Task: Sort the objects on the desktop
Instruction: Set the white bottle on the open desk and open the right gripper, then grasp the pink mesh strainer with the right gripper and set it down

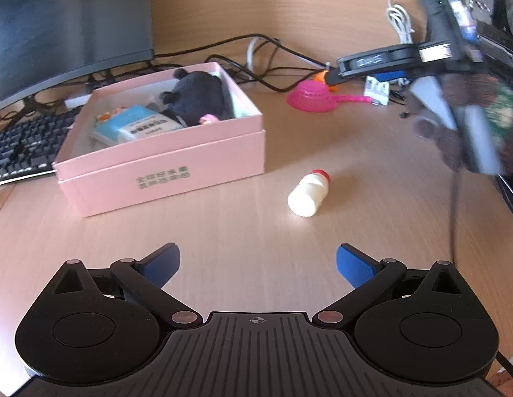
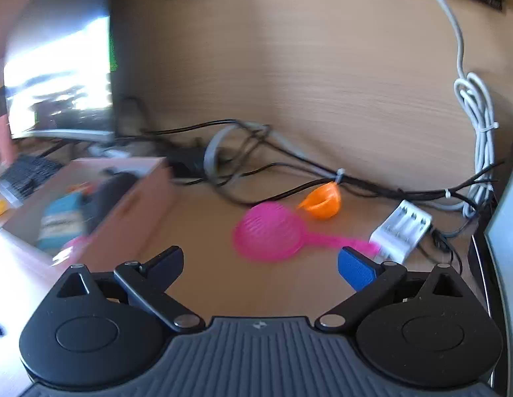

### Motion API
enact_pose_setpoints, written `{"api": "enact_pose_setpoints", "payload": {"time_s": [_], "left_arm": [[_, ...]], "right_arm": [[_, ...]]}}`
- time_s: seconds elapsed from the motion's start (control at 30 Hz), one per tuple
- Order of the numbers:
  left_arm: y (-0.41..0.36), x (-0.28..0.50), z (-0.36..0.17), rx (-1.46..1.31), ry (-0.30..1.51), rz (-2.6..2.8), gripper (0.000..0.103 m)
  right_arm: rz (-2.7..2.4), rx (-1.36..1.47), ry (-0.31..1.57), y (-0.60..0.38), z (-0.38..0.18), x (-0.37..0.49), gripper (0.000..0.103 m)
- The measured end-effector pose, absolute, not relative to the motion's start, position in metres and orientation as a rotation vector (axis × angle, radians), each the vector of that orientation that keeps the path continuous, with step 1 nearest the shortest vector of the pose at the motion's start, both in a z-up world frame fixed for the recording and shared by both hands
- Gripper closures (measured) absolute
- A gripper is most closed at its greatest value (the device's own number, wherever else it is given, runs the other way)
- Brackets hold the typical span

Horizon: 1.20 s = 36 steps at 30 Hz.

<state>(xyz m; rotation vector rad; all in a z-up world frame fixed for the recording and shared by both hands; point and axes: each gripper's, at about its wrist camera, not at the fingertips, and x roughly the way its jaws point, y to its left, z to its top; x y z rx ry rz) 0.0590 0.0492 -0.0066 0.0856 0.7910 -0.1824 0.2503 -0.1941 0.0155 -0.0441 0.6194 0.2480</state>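
Left wrist view: left gripper (image 1: 258, 266) hovers over the wooden desk (image 1: 223, 231), blue-padded fingers (image 1: 354, 264) spread wide, nothing btwn them. A small white bottle w/ red cap (image 1: 307, 193) lies on its side ahead of the fingers, slightly right of centre, well clear of both pads, cap end pointing away. Left of it stands an open pink box (image 1: 163, 165) holding a dark plush toy (image 1: 200, 97), a blue-and-white packet (image 1: 139, 127) and smaller items too blurred to name. Beyond the box: monitor (image 1: 67, 23) and black keyboard (image 1: 24, 145). The right gripper's body shows blurred at upper right.

Right wrist view: right gripper (image 2: 261, 266) has its fingers (image 2: 355, 269) spread fully apart, gap empty. Just ahead, a pink mesh strainer (image 2: 273, 233) lies on the desk, bowl btwn the finger lines, handle running right toward the right pad. Behind it sits an orange cup-like piece (image 2: 322, 201), tilted; a white battery charger (image 2: 402, 231) lies just beyond the right finger. Black and grey cables (image 2: 256, 152) trail along the back. Pink box at left, blurred
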Motion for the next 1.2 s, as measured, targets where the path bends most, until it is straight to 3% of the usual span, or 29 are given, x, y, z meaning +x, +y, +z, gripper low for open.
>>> {"api": "enact_pose_setpoints", "payload": {"time_s": [0.23, 0.3, 0.37, 0.7, 0.8, 0.87, 1.2], "left_arm": [[0.075, 0.057, 0.004, 0.061, 0.798, -0.117, 0.0], [0.081, 0.057, 0.005, 0.055, 0.803, -0.102, 0.0], [0.084, 0.057, 0.005, 0.045, 0.804, -0.092, 0.0], [0.054, 0.062, -0.001, 0.044, 0.781, -0.19, 0.0], [0.036, 0.067, -0.003, 0.066, 0.762, -0.228, 0.0], [0.024, 0.073, -0.005, 0.084, 0.757, -0.237, 0.0], [-0.007, 0.102, -0.02, 0.166, 0.786, -0.14, 0.001]], "right_arm": [[0.244, -0.149, 0.693, -0.155, -0.017, 0.318, 0.004], [0.253, -0.134, 0.742, -0.15, -0.025, 0.328, 0.017], [0.261, -0.106, 0.749, -0.15, -0.024, 0.325, 0.04], [0.326, 0.001, 0.713, -0.178, 0.007, 0.188, 0.039], [0.282, -0.072, 0.7, -0.182, 0.006, 0.141, 0.035], [0.24, -0.112, 0.671, -0.187, 0.008, 0.118, 0.014], [0.128, 0.003, 0.639, -0.228, 0.016, 0.041, 0.0]]}}
